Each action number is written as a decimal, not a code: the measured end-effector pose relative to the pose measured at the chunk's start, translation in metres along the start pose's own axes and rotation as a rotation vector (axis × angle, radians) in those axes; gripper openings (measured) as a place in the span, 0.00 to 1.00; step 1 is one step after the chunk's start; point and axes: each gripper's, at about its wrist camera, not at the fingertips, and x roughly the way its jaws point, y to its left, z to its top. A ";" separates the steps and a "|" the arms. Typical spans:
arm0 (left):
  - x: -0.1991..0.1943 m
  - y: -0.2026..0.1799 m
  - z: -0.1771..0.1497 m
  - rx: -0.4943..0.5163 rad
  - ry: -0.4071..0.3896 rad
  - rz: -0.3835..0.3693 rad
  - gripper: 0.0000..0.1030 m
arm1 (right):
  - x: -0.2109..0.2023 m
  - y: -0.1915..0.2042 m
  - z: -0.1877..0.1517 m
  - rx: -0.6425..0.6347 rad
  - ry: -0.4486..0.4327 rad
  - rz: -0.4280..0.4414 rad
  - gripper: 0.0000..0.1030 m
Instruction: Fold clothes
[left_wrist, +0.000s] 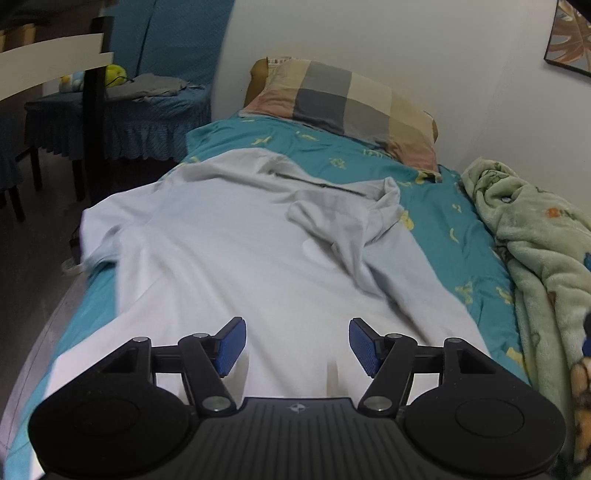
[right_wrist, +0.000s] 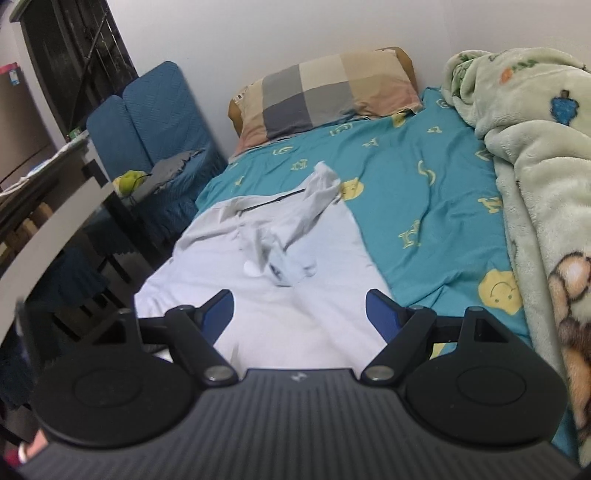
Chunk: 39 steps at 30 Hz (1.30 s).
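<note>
A pale blue-white T-shirt lies spread on the teal bed sheet, collar toward the pillow. Its right sleeve is flipped inward over the chest; its left sleeve hangs near the bed's left edge. It also shows in the right wrist view, with the folded-in sleeve bunched up. My left gripper is open and empty, above the shirt's hem. My right gripper is open and empty, above the shirt's lower part.
A checked pillow lies at the head against the white wall. A green fleece blanket is heaped along the right side of the bed. Blue-covered chairs and a dark table stand left of the bed.
</note>
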 end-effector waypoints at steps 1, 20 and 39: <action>0.012 -0.009 0.006 0.017 -0.007 0.005 0.63 | 0.006 -0.005 0.001 -0.013 0.013 -0.016 0.78; 0.175 -0.026 0.068 -0.072 -0.012 0.012 0.13 | 0.049 -0.071 0.013 0.157 0.061 -0.008 0.78; 0.115 0.011 0.053 -0.013 0.048 0.105 0.40 | 0.056 -0.058 0.011 0.091 0.080 -0.050 0.78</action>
